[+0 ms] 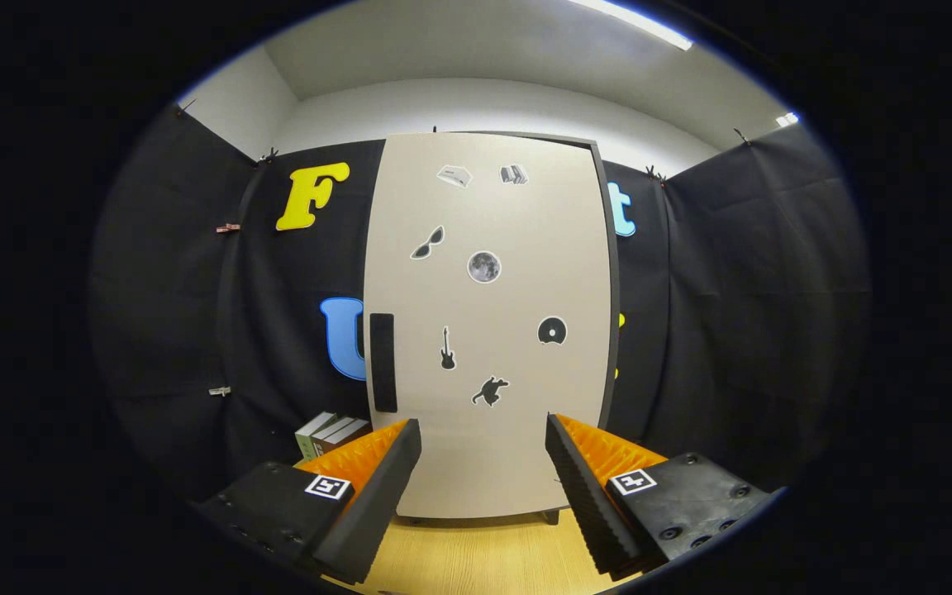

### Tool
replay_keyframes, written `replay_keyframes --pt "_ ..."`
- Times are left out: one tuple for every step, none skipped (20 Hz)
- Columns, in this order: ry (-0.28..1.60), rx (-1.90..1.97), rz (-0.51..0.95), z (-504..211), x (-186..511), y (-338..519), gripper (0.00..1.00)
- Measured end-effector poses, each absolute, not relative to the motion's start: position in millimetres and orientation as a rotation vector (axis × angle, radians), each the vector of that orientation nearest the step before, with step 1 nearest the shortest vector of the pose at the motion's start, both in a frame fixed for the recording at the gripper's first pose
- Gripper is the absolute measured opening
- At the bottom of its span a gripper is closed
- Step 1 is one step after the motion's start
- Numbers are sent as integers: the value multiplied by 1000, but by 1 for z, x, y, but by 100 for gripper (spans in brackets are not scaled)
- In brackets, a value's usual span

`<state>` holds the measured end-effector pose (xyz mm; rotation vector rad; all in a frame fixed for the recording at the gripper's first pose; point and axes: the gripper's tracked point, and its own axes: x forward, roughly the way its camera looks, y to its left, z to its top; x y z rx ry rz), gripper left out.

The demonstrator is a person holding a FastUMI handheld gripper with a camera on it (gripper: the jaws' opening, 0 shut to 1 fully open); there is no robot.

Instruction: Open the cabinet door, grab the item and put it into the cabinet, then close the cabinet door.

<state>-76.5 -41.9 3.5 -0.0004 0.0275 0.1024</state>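
Tall beige cabinet door (488, 322) closed; hand-held gripper (483, 450) released, empty, facing it. Black vertical handle (383, 362) left; small boxes (329, 434) near-left. Opening or finished: unclear.

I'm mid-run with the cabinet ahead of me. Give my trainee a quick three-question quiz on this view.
1. True or false: the cabinet door is shut.
2. Where is the dark handle on the door? A) near the edge beside the books B) near the opposite edge C) across the top
3. Fill in: the gripper fingers stand ____, with nothing between them.

Key:
1. True; the door lies flat across the cabinet's front.
2. A.
3. Open; the cabinet stands beyond them on the wooden table.
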Motion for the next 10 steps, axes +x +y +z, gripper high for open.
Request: replay_keyframes --pt "28 -1 100 3 -76 -42 98" --pt "27 -3 97 4 -76 -42 98" --pt "27 -3 97 4 -76 -42 98" --pt "27 -3 96 4 -76 -42 98" --pt "28 -3 95 3 -76 -43 98" --pt "29 -3 94 3 -76 -43 98" --pt "30 -3 94 3 -76 -43 98" --pt "30 -4 92 3 -75 -43 98" --pt "32 -4 91 3 -76 -43 98" --pt "34 -4 90 2 -76 -43 98"
